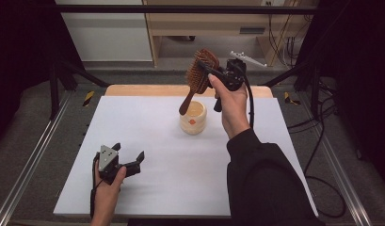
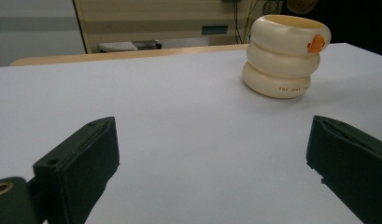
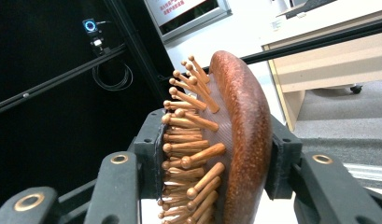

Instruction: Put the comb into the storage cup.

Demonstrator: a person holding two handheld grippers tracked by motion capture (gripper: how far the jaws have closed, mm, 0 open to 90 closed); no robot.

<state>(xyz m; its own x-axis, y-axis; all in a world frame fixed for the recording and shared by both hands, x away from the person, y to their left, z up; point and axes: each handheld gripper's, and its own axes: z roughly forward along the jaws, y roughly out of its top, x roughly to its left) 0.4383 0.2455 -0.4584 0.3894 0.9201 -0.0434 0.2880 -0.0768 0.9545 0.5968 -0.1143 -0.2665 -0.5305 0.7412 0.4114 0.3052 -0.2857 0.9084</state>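
the right gripper (image 1: 205, 66) pinches a hairbrush (image 1: 197, 77) by its head, jaws pressed on both faces, above the cream cup (image 1: 193, 117). reddish-brown wooden back, round-tipped wooden pins, handle angled down. left gripper (image 1: 130, 160) rests on the tabletop (image 1: 180, 165), jaws spread.

Cream cup (image 1: 193, 117) on white table (image 1: 180, 174)

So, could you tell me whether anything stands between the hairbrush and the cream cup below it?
Nothing visible does. The hairbrush hangs in the right gripper, handle tip just above the open mouth of the cream cup; the left gripper rests far off.
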